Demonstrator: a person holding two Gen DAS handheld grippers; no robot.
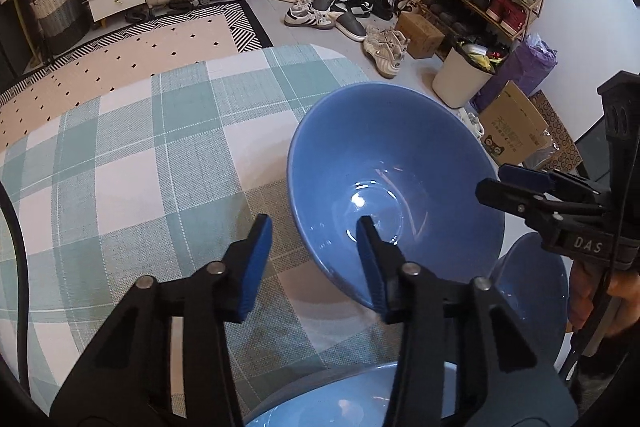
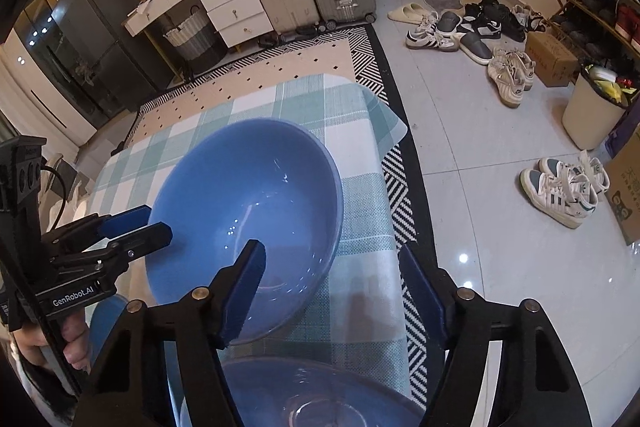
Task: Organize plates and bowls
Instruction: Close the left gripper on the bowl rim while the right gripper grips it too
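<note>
A blue bowl (image 1: 394, 183) is seen tilted on the checked cloth (image 1: 132, 163). Its rim is straddled by the left gripper (image 1: 316, 263) and the right gripper (image 2: 332, 283), both parted, pads not pressing.

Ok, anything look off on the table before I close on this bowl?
Nothing spilled or broken. The large blue bowl seems tipped toward the cameras rather than sitting flat on the checked cloth, though the lens may exaggerate that. Left tool and right tool straddle opposite rims, not yet gripping.
</note>
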